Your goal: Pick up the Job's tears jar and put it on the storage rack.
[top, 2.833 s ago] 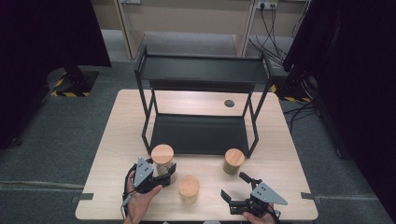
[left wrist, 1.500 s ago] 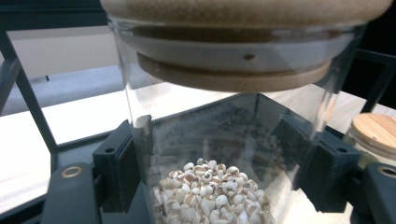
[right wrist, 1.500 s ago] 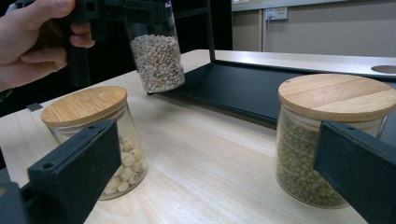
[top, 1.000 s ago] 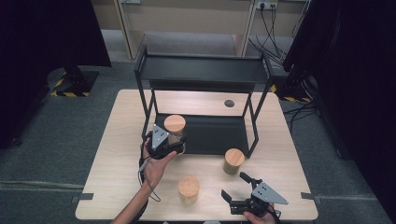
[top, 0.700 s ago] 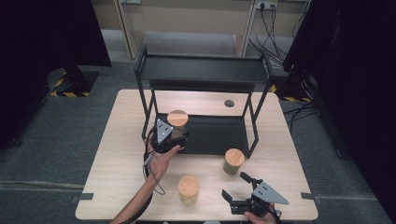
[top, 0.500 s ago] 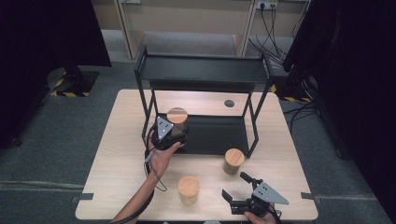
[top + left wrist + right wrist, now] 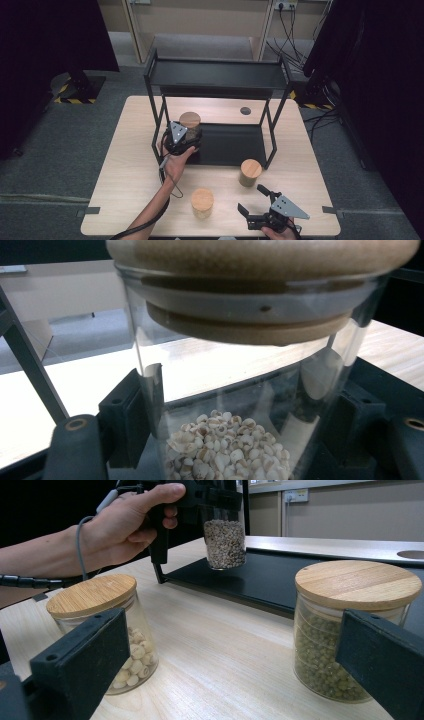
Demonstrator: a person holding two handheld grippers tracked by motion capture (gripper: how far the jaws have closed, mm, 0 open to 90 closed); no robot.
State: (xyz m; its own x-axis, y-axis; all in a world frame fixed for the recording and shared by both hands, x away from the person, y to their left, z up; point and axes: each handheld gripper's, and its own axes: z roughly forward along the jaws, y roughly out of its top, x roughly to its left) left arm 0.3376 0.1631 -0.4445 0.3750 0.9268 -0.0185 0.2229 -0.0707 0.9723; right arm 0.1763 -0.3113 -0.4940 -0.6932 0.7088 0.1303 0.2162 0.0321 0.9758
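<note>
The left gripper [image 7: 181, 140] was clamped on a cork-lidded jar of pale grain [image 7: 235, 390], holding it in the air above the left end of the black rack's lower shelf [image 7: 230, 145]. The step in hand looked like shelving; next it needed lowering, then release. The right gripper [image 7: 256, 210] rested open on the table [image 7: 125, 165].

Left claw [image 7: 187, 136] clamped, arm outstretched; right claw [image 7: 252, 204] agape, low.
</note>
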